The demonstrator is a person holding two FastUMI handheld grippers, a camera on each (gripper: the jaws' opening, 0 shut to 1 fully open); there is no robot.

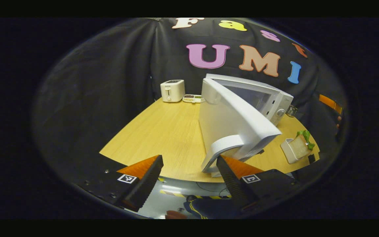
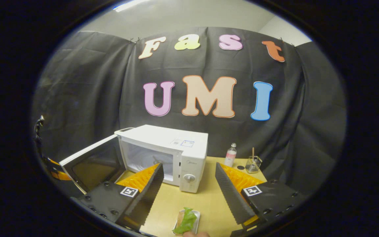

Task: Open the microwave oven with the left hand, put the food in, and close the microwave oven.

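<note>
The white microwave (image 1: 276, 98) stands on the wooden table with its door (image 1: 232, 121) swung wide open towards me. The door's curved handle (image 1: 224, 148) lies just beyond the right fingertip of my left gripper (image 1: 189, 159), which is open and holds nothing. The food (image 1: 300, 144), a sandwich with green lettuce in a small white tray, sits at the table's front right. In the right gripper view the microwave (image 2: 189, 154) shows its open cavity, with the door (image 2: 90, 164) out to the left. My right gripper (image 2: 188, 166) is open above the food (image 2: 186, 221).
A white toaster (image 1: 172, 90) and a small dish (image 1: 192, 98) stand at the table's far left. A small bottle (image 2: 231, 154) and a wire basket (image 2: 253, 164) stand right of the microwave. The table's front edge (image 1: 176, 176) is close to my left gripper.
</note>
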